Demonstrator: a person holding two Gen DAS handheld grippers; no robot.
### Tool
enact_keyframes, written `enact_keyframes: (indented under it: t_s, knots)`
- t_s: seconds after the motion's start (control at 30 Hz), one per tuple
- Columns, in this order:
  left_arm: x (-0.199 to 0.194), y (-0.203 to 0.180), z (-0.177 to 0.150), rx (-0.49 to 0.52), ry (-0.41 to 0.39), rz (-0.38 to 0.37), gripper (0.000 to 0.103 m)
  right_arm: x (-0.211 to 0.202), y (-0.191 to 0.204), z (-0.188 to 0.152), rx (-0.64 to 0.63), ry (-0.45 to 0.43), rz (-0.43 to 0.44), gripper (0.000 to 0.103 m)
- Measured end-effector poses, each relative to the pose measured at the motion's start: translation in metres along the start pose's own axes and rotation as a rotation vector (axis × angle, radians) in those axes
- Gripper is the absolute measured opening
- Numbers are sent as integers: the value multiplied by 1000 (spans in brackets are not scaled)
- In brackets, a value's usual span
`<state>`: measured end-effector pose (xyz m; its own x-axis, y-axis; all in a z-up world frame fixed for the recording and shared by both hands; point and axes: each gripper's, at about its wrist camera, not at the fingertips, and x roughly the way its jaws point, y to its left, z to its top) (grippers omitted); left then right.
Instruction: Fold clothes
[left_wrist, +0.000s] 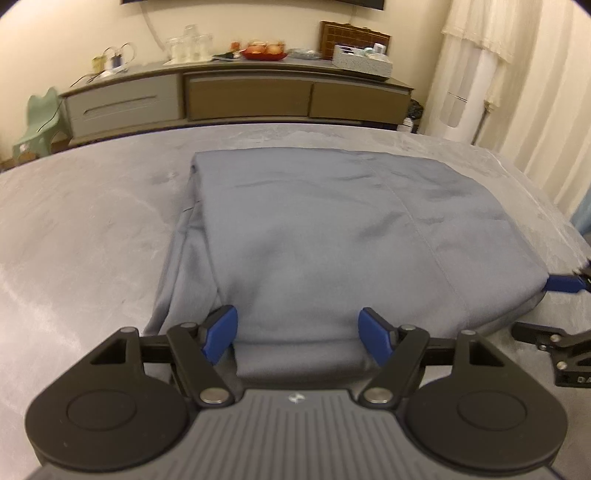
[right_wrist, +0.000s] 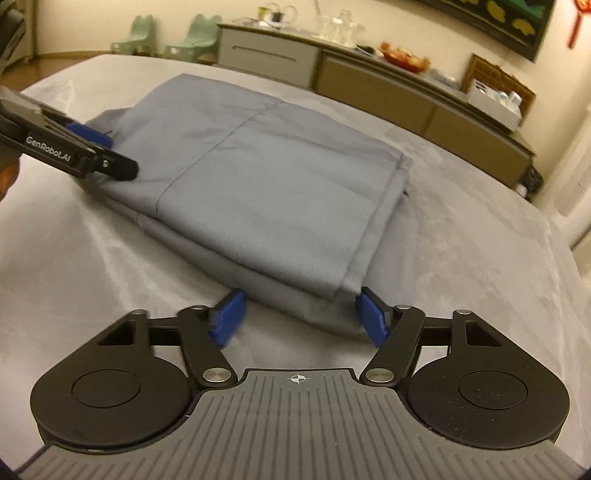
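Note:
A grey-blue garment (left_wrist: 314, 229) lies folded into a thick rectangle on the grey velvet surface (left_wrist: 74, 229). My left gripper (left_wrist: 298, 332) stands open at its near edge. The cloth runs between the blue pads (left_wrist: 221, 332) and is not pinched. My right gripper (left_wrist: 533, 306) shows at the garment's right corner. In the right wrist view the garment (right_wrist: 258, 177) lies slantwise. The right gripper (right_wrist: 301, 317) is open around its near corner, with one pad (right_wrist: 373, 317) beside the folded edge. The left gripper (right_wrist: 114, 155) sits at the garment's far left end.
A long sideboard (left_wrist: 243, 96) stands behind the surface with glassware (left_wrist: 190, 46), a red fruit bowl (left_wrist: 264, 51) and a box (left_wrist: 362, 61) on it. Green stools (right_wrist: 192, 33) are on the floor. White curtains (left_wrist: 535, 92) hang at the right. The velvet surface spreads wide around the garment.

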<state>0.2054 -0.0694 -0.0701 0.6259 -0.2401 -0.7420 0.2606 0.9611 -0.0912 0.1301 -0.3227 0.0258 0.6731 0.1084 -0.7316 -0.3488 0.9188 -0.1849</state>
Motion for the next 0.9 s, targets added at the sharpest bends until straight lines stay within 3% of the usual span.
enact_keyframes:
  t_s: [0.07,0.13,0.17,0.23,0.33,0.5,0.63,0.7,0.77,0.9]
  knots:
    - [-16,3,-1,-34,4,1,84,-19,-2,1,76,-17,19,79]
    - [-38,3,-6,-11,-19,22,95,-44,-4,2,147,-80,51,101]
    - [-50,0,-10,14,-39,37,103,-55,-3,2,178,-118,61,101]
    - [-70,-5,-18,35,-78,39,103,-68,-2,-2,250,-148,74,101]
    - [-95,-9,-34,-17,-128,-1,103,-80,3,-11,353,-151,107,101]
    - [-99,-25,-53,-40,-96,-24,103,-91,21,-17,401,-180,169,101]
    - [-94,-35,-58,-33,-87,-34,103,-89,33,-14,324,-184,61,101]
    - [-96,-37,-60,-49,-100,-73,103,-84,33,-15,310,-169,5,101]
    - [-102,-36,-63,-85,-145,-112,103,-77,30,-16,326,-150,-10,101]
    - [-108,-43,-61,-69,-154,-71,103,-66,31,-19,323,-121,-4,101]
